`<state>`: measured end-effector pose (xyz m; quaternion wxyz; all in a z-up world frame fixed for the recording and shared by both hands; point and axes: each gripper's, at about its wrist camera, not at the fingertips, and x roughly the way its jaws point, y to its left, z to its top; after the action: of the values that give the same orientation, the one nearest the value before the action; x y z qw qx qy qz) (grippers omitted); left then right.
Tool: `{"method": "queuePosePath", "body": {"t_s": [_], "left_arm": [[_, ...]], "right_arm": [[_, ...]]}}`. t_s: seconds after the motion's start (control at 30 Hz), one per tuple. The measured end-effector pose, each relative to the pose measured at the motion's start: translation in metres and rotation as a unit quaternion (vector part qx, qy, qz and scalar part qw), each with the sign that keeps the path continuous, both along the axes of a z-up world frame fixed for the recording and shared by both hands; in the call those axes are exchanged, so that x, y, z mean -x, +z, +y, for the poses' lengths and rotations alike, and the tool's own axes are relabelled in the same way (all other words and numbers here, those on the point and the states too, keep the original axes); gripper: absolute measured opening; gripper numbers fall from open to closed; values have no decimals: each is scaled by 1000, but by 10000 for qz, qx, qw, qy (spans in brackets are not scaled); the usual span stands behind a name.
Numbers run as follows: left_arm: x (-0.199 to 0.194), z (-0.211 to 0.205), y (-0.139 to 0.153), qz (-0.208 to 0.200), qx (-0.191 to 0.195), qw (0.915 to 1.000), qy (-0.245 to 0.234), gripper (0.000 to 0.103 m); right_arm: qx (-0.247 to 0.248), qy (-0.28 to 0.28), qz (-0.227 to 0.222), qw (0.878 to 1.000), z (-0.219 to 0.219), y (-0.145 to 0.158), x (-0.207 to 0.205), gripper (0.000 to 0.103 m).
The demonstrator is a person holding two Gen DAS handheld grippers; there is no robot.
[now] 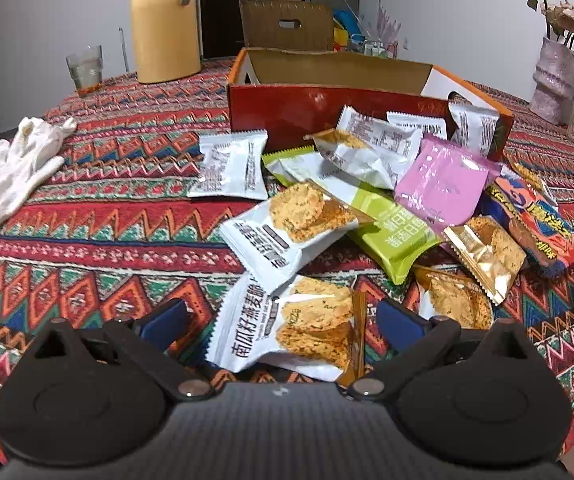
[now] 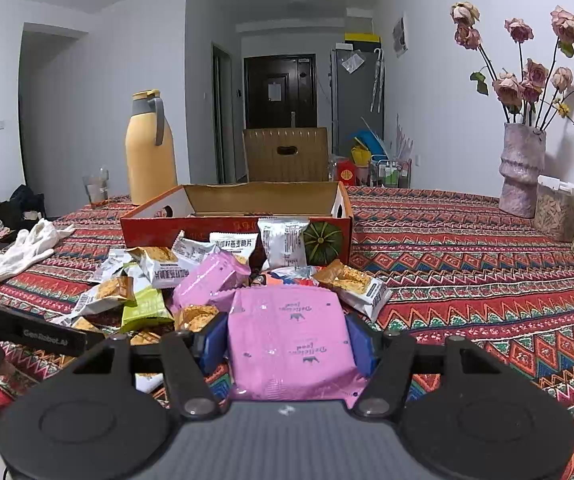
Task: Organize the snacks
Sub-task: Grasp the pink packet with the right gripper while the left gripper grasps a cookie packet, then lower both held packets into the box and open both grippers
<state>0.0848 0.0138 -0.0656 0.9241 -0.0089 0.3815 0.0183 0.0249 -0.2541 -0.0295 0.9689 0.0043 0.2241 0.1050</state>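
A pile of snack packets lies on the patterned tablecloth in front of an open red cardboard box, which also shows in the right wrist view. My left gripper is open, its blue fingers either side of a white oat-crisp packet that lies on the table. My right gripper is shut on a pink packet and holds it above the near edge of the pile. A second pink packet lies in the pile; in the right wrist view it sits left of centre. A green packet lies among white ones.
A yellow thermos jug and a glass stand at the back left. White gloves lie on the left. A vase of dried roses and a clear container stand at the right. My left gripper's body reaches in from the left.
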Motion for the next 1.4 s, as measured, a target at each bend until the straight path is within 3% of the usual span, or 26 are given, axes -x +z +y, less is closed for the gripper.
{"method": "queuePosePath", "body": {"t_s": [0.13,0.27,0.63,0.7,1.03,1.4], "left_arm": [[3,-2,-2,-136,-20,9999,12,95],[9,-4,0,-258,-56,9996,-38,75],[25,-6,4,-359,-43,9993,-71,60],[29,-7,7,-415,-33,9991,-115,52],[43,-5,16,-545,40,9983,-183,48],[48,-5,45,-973,71,9949,-251,48]], "right_arm": [[7,29,54,10000,2,-3,-2,61],[5,43,93,9999,4,-6,-3,61],[-2,68,84,9999,6,-6,1,61],[-2,68,84,9999,6,-6,1,61],[-15,75,42,10000,8,-3,7,61],[-6,81,-60,9999,10,4,3,61]]}}
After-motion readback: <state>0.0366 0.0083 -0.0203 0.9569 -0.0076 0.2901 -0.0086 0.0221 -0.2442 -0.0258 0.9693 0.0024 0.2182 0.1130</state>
